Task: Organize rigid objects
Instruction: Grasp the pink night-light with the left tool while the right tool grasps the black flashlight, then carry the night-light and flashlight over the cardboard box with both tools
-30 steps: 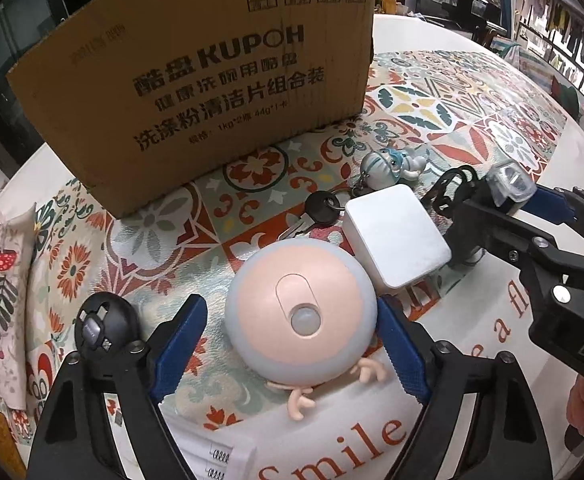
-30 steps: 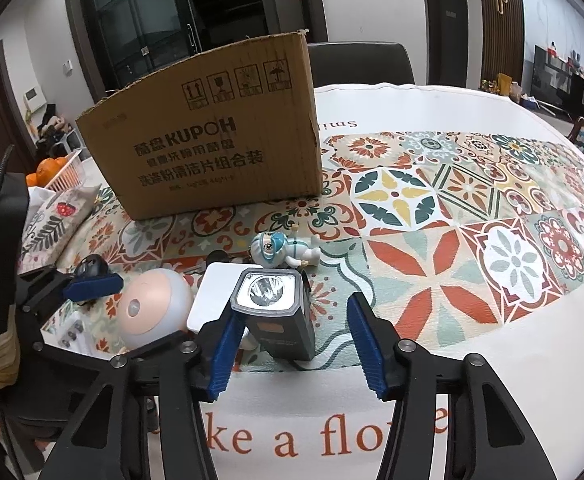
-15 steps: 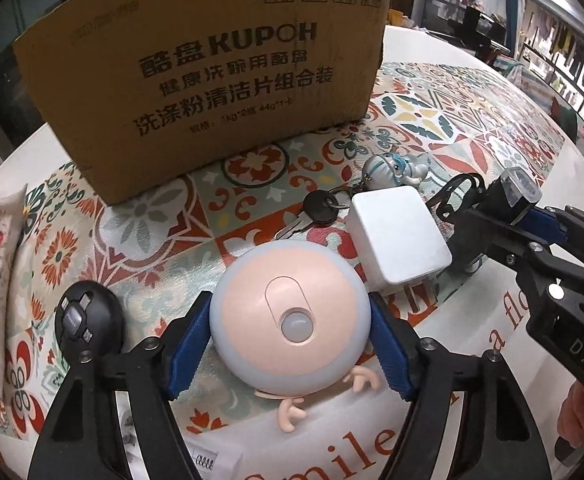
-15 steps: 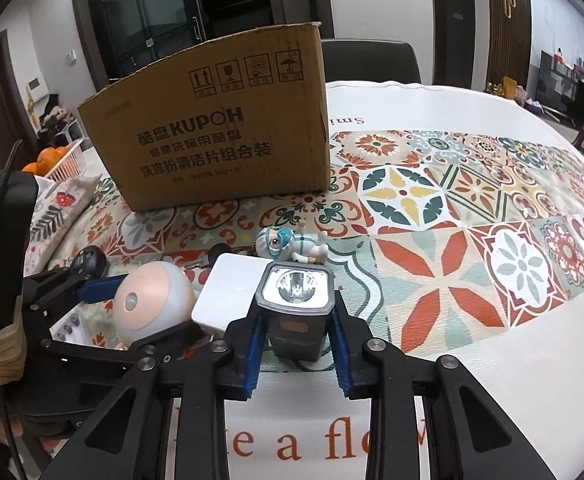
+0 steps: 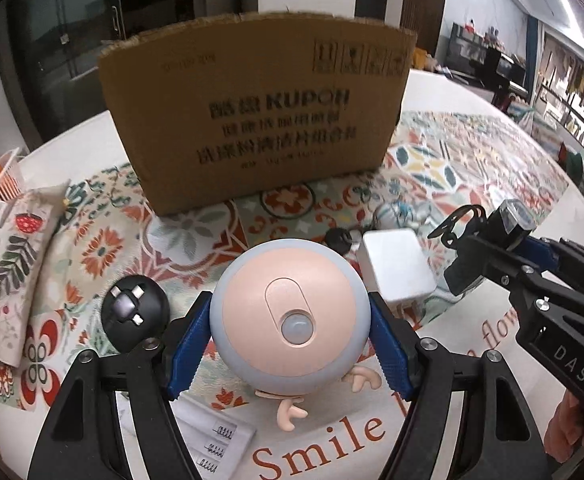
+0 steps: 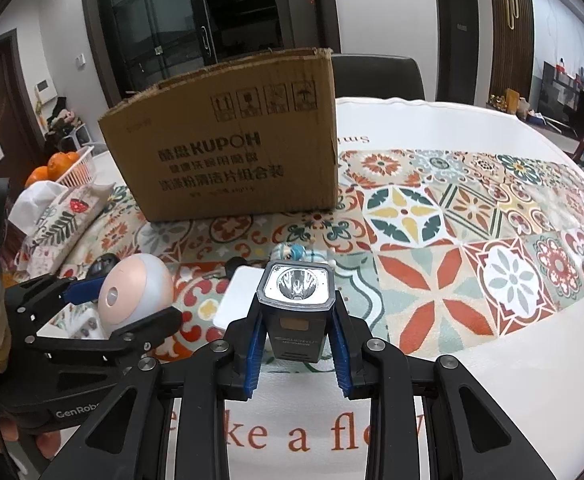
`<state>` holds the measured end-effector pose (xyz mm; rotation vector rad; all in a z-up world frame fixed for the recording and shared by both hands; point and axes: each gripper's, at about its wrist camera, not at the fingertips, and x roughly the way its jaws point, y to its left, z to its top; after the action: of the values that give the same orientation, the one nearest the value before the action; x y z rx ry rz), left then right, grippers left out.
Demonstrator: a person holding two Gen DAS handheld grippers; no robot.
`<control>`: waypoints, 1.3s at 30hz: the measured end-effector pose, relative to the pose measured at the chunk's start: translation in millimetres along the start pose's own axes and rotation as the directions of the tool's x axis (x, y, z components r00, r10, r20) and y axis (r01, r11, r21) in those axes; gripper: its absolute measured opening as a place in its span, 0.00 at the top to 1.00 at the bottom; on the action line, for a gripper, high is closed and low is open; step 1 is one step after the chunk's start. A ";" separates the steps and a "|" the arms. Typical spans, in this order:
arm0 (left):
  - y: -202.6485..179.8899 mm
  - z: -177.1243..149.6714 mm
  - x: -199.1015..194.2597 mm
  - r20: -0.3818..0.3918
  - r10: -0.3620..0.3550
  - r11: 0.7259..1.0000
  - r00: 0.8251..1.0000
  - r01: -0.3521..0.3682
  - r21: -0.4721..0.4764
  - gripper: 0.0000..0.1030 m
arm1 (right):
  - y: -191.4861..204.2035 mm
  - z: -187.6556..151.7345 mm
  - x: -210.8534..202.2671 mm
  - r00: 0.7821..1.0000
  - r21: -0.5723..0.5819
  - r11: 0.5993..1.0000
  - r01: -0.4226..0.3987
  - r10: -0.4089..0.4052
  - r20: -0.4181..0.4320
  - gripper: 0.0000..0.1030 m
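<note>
My left gripper (image 5: 290, 344) is shut on a round pink-and-grey night light (image 5: 290, 320) and holds it above the table; it also shows in the right wrist view (image 6: 134, 292). My right gripper (image 6: 297, 344) is shut on a black square flashlight (image 6: 297, 304), lifted off the cloth, also seen in the left wrist view (image 5: 492, 248). A brown KUPOH cardboard box (image 5: 260, 120) stands behind, open at the top. A white square block (image 5: 396, 270), a black key (image 5: 338, 238) and a small astronaut figure (image 6: 292, 252) lie on the patterned cloth.
A black round gadget (image 5: 134, 308) lies left of my left gripper. A printed fabric pouch (image 5: 8, 256) and a white basket of oranges (image 6: 62, 168) sit at the left. White paper strips (image 5: 212, 436) lie under my left gripper. A dark chair (image 6: 376, 78) stands behind the box.
Both grippers closed on their objects, the left on the night light and the right on the flashlight, then lifted them and tilted up toward the box.
</note>
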<state>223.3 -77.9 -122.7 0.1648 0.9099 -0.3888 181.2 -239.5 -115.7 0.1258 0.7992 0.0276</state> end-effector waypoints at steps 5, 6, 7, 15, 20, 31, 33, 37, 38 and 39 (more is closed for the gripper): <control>2.1 8.2 -10.8 0.037 0.007 1.000 0.999 -0.007 -0.012 0.28 | 2.2 8.7 -9.2 1.000 -0.004 1.000 -0.006 0.006 0.030 0.70; 2.9 10.2 -12.8 0.044 0.008 1.000 0.999 -0.007 -0.016 0.28 | 3.0 10.6 -10.7 0.999 -0.007 1.000 -0.007 0.007 0.036 0.71; 3.6 12.1 -15.0 0.051 0.009 1.000 0.999 -0.008 -0.021 0.28 | 3.7 12.8 -12.3 0.999 -0.008 1.000 -0.008 0.008 0.042 0.70; 9.4 29.9 -36.8 0.113 0.018 0.998 0.993 -0.012 -0.054 0.28 | 8.2 33.0 -23.1 0.995 -0.014 1.000 -0.020 0.022 0.094 0.70; 14.0 43.9 -50.8 0.154 0.026 0.997 0.988 -0.016 -0.069 0.28 | 11.5 48.7 -31.7 0.990 -0.020 0.999 -0.033 0.035 0.135 0.70; 22.7 72.1 -74.1 0.226 0.046 0.997 0.973 -0.031 -0.072 0.28 | 18.8 81.0 -42.5 0.978 -0.041 0.997 -0.061 0.068 0.196 0.71; 23.3 76.4 -77.0 0.235 0.050 0.997 0.971 -0.034 -0.074 0.28 | 20.5 86.3 -43.0 0.977 -0.044 0.997 -0.066 0.073 0.201 0.71; 26.6 84.9 -81.7 0.248 0.056 0.996 0.967 -0.039 -0.075 0.28 | 22.9 96.9 -44.9 0.973 -0.050 0.996 -0.072 0.081 0.217 0.70; 27.4 87.8 -83.0 0.252 0.057 0.996 0.966 -0.039 -0.075 0.28 | 23.3 99.0 -45.7 0.972 -0.051 0.996 -0.075 0.084 0.220 0.70; 27.8 89.7 -83.9 0.254 0.057 0.996 0.966 -0.039 -0.075 0.28 | 24.0 101.9 -46.1 0.971 -0.053 0.996 -0.076 0.087 0.223 0.70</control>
<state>254.1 -57.8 -2.2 0.0704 0.6622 -0.3239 222.6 -229.5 -9.5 0.1172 0.5657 0.1071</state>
